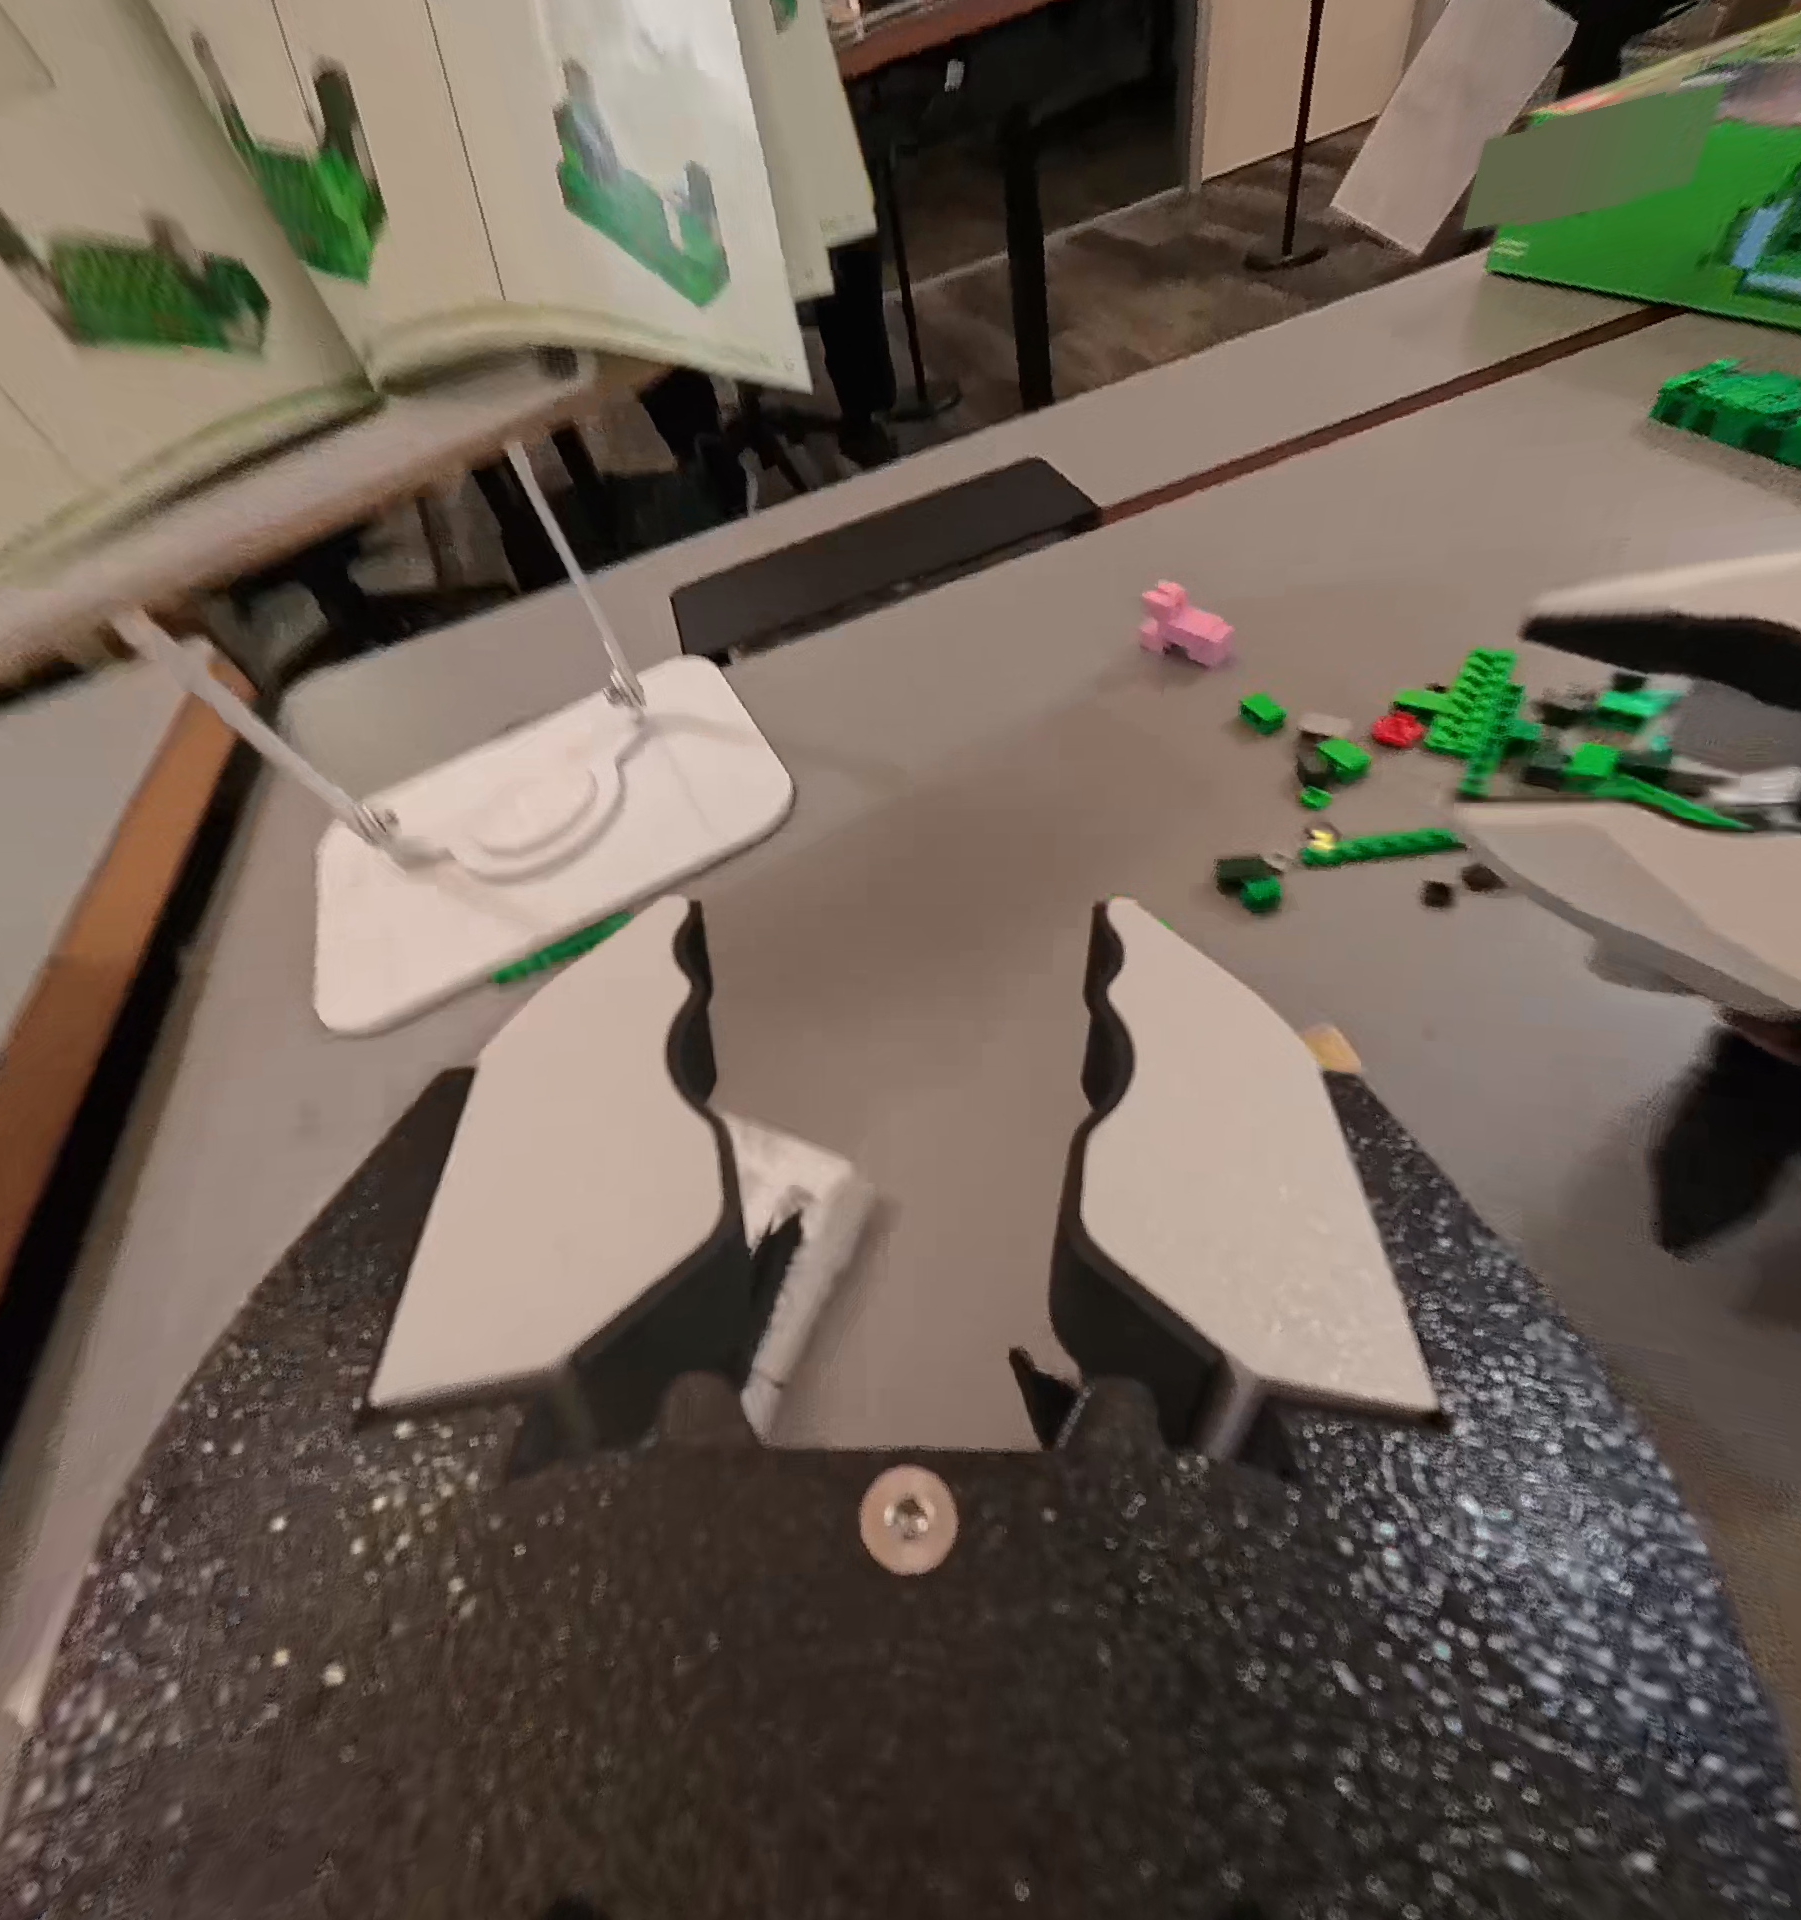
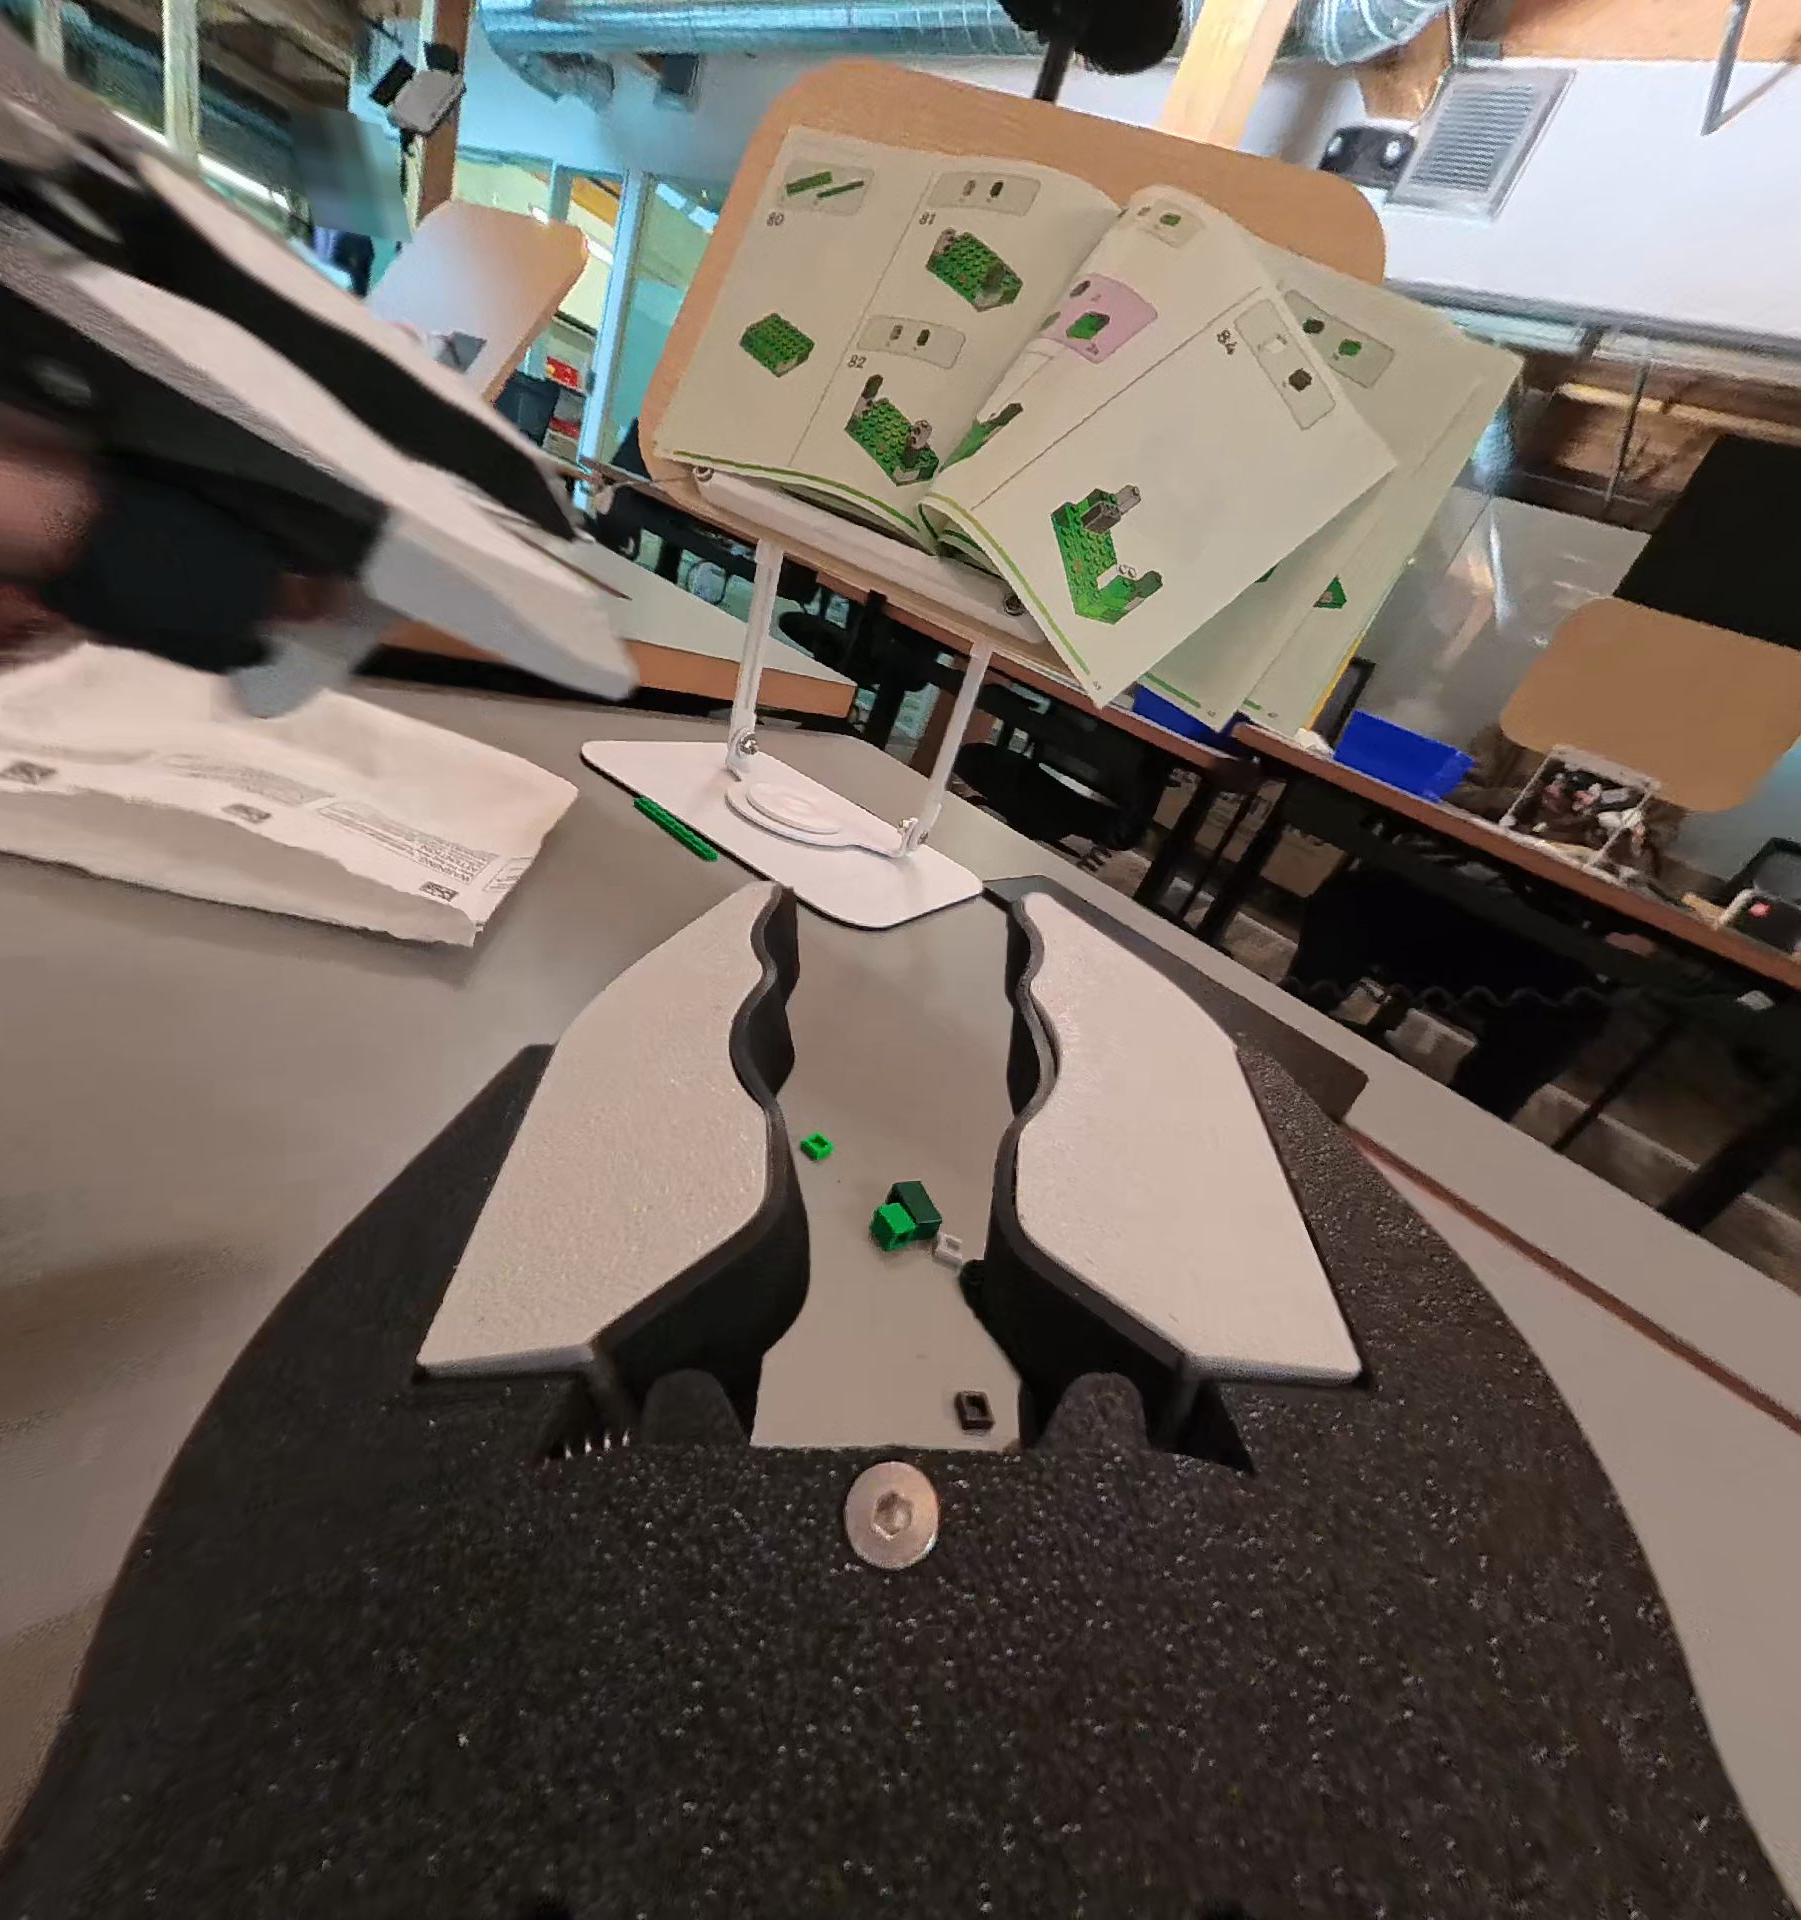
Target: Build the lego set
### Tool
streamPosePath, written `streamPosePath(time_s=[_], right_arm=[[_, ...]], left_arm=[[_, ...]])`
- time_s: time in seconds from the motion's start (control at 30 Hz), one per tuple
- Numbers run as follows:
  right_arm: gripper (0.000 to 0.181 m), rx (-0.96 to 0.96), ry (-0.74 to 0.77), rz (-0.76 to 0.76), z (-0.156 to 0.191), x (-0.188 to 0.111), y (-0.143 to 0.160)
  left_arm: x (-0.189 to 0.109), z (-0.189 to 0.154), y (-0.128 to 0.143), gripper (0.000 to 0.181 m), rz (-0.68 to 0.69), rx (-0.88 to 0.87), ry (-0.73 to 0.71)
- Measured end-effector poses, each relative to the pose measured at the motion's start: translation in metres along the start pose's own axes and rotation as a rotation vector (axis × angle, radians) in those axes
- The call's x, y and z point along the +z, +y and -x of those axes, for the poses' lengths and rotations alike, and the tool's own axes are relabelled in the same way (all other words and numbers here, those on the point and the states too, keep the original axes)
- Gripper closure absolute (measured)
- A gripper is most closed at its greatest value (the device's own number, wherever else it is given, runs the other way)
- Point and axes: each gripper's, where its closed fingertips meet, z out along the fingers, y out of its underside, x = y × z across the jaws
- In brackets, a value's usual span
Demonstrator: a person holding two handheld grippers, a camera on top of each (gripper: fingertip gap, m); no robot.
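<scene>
Both grey-fingered tongs stand released, holding nothing. The left gripper [image 1: 901,914] hangs with its fingers spread wide over bare grey tabletop [image 1: 927,790]. The right gripper [image 2: 901,909] has its fingers parted too, low over the same table, with a few loose pieces showing in the gap between them: a tiny bright green square stud piece [image 2: 816,1145], a dark green and bright green pair of small bricks [image 2: 904,1214] touching each other, a small white piece [image 2: 947,1247] just beside them, and a little black square piece [image 2: 974,1410] nearer the gripper's body.

From the left wrist view, the main scatter of green Lego bricks and plates [image 1: 1467,717] lies to the right, partly behind the right gripper, near a small pink brick-built animal [image 1: 1185,623]. A larger green built block [image 1: 1758,410] sits farther back, near a green cardboard box [image 1: 1706,208]. That view is smeared, so I can't quite make out the smaller pieces there.

An open paper instruction booklet [image 2: 979,416] rests on a white metal book stand with a flat base [image 2: 875,894]. A long thin green plate [image 2: 676,828] lies against the base's edge. A torn white paper bag [image 2: 252,810] lies flat on the left side of the table.
</scene>
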Motion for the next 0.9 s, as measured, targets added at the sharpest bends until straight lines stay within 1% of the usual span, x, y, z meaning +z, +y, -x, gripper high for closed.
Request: streamPosePath(time_s=[0.07,0.17,0.23,0.27,0.3,0.33,0.47,0.57,0.67,0.77,0.9], right_arm=[[0.144,0.058,-0.018,-0.002,0.002,0.001,0.001],[0.144,0.109,-0.047,-0.017,0.007,-0.001,0.000],[0.144,0.131,-0.062,-0.030,0.010,-0.003,-0.003],[0.144,0.140,-0.070,-0.031,0.012,-0.003,-0.003],[0.144,0.146,-0.076,-0.031,0.013,-0.004,-0.003],[0.144,0.151,-0.081,-0.033,0.015,-0.004,-0.004],[0.144,0.162,-0.144,-0.047,0.032,-0.008,-0.010],[0.146,0.104,-0.188,-0.058,0.047,-0.010,-0.016],[0.146,0.063,-0.199,-0.058,0.052,-0.010,-0.016],[0.146,0.084,-0.199,-0.052,0.050,-0.009,-0.015],[0.145,0.109,-0.202,-0.044,0.048,-0.008,-0.012]], left_arm=[[0.022,0.014,-0.018,0.115,-0.041,0.119,-0.036],[0.068,0.032,-0.050,0.120,-0.073,0.347,-0.086],[0.097,0.039,-0.076,0.139,-0.117,0.523,-0.132],[0.109,0.043,-0.087,0.142,-0.137,0.616,-0.169],[0.120,0.047,-0.093,0.140,-0.128,0.695,-0.207],[0.130,0.050,-0.096,0.134,-0.104,0.750,-0.236],[0.148,0.049,-0.099,0.131,-0.067,0.994,-0.320],[0.155,0.042,-0.102,0.139,-0.049,1.149,-0.342],[0.164,0.040,-0.100,0.140,-0.004,1.211,-0.327],[0.172,0.049,-0.096,0.132,0.080,1.289,-0.341],[0.177,0.057,-0.089,0.133,0.135,1.304,-0.326]])
